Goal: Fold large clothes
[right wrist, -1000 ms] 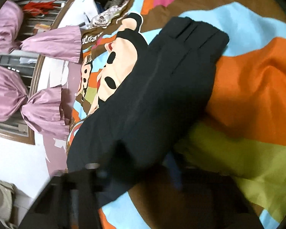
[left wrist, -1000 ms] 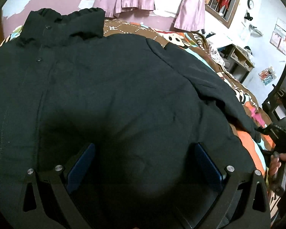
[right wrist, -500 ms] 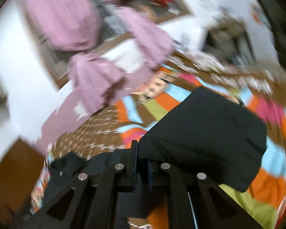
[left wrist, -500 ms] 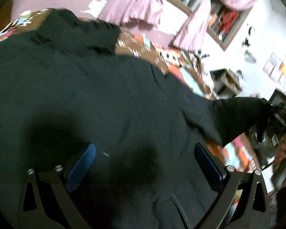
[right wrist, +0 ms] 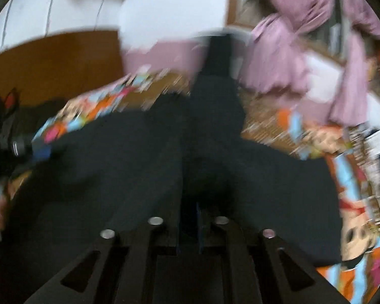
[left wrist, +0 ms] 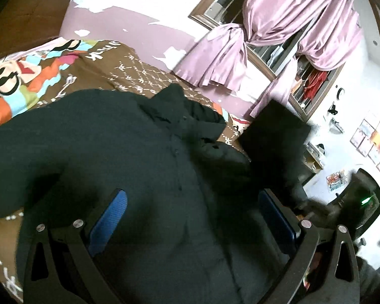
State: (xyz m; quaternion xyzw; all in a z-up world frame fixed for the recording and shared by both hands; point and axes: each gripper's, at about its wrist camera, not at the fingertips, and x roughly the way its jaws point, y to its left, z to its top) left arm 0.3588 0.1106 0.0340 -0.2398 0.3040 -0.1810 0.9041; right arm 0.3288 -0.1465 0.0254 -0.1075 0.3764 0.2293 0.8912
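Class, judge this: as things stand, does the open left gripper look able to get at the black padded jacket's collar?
Probably yes: the left gripper hangs open over the black padded jacket, and nothing covers its collar ahead.

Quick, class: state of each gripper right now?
Left gripper: open over the black jacket, holding nothing.
Right gripper: closed on the jacket's sleeve.

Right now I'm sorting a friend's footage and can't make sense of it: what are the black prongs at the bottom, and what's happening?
The prongs are hand-held grippers, each carrying a fisheye camera looking along its fingers. In the left view, the left gripper hangs open over a black jacket spread on a colourful cartoon bedspread. In the blurred right view, the right gripper is shut on the jacket's sleeve, lifted over the jacket. Pink curtains hang behind.
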